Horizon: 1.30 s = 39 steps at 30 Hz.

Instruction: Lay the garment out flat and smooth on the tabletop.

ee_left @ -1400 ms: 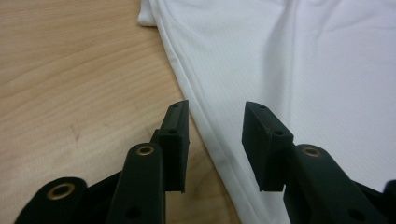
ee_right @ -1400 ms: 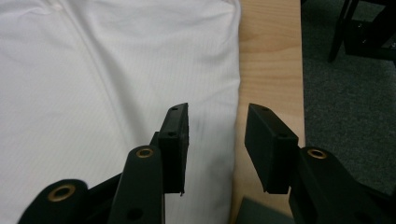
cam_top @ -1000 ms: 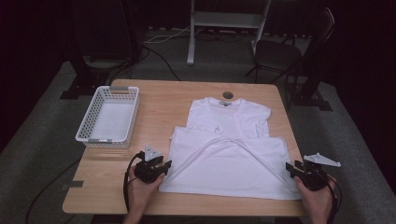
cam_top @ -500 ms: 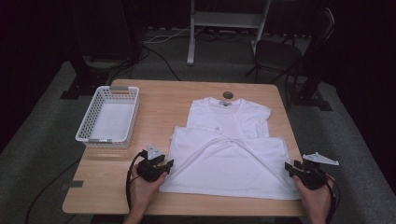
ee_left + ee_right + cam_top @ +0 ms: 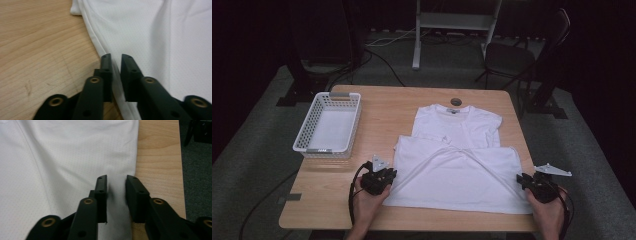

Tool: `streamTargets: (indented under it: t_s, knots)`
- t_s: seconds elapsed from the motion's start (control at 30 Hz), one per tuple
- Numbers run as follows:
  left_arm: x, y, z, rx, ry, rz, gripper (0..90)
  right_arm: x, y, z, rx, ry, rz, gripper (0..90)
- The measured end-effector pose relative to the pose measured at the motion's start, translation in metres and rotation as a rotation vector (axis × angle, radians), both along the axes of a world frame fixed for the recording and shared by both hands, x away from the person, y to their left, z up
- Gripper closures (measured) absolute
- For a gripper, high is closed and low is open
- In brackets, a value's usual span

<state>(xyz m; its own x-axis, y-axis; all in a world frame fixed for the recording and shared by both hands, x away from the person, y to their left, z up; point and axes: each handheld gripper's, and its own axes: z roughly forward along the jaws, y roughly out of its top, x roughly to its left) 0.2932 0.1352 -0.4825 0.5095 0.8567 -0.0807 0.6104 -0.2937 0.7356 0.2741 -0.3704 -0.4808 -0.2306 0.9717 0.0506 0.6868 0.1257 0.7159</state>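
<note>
A white T-shirt (image 5: 457, 172) lies flat on the wooden table (image 5: 382, 107), its lower half folded up over the chest and the collar at the far side. My left gripper (image 5: 392, 174) sits at the shirt's left edge. In the left gripper view its jaws (image 5: 116, 56) have just been closing and stand a narrow gap apart, with the hem (image 5: 100, 47) running between them. My right gripper (image 5: 520, 179) sits at the right edge. Its jaws (image 5: 116, 178) have also been closing; they stand a little wider, with the shirt's edge (image 5: 130, 150) between them.
A white plastic basket (image 5: 305, 131) stands at the table's left side. A small round dark object (image 5: 456, 101) lies near the far edge behind the collar. A dark chair (image 5: 512, 55) and a white stand (image 5: 457, 20) are on the floor beyond the table.
Both hands have stayed where they were at the shirt's two edges. The shirt has not moved.
</note>
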Motion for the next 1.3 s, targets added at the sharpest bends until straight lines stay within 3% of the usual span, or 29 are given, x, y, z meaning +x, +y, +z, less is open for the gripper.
streamTargets:
  t_s: [0.2,1.3]
  knots:
    - [-0.002,0.000,0.000,0.004,0.000,-0.008,88.6,-0.003,0.002,0.000,-0.001,-0.002,0.009,82.9]
    - [-0.039,0.024,0.000,-0.018,0.014,0.001,88.9,-0.046,-0.004,0.001,-0.019,0.007,0.005,83.1]
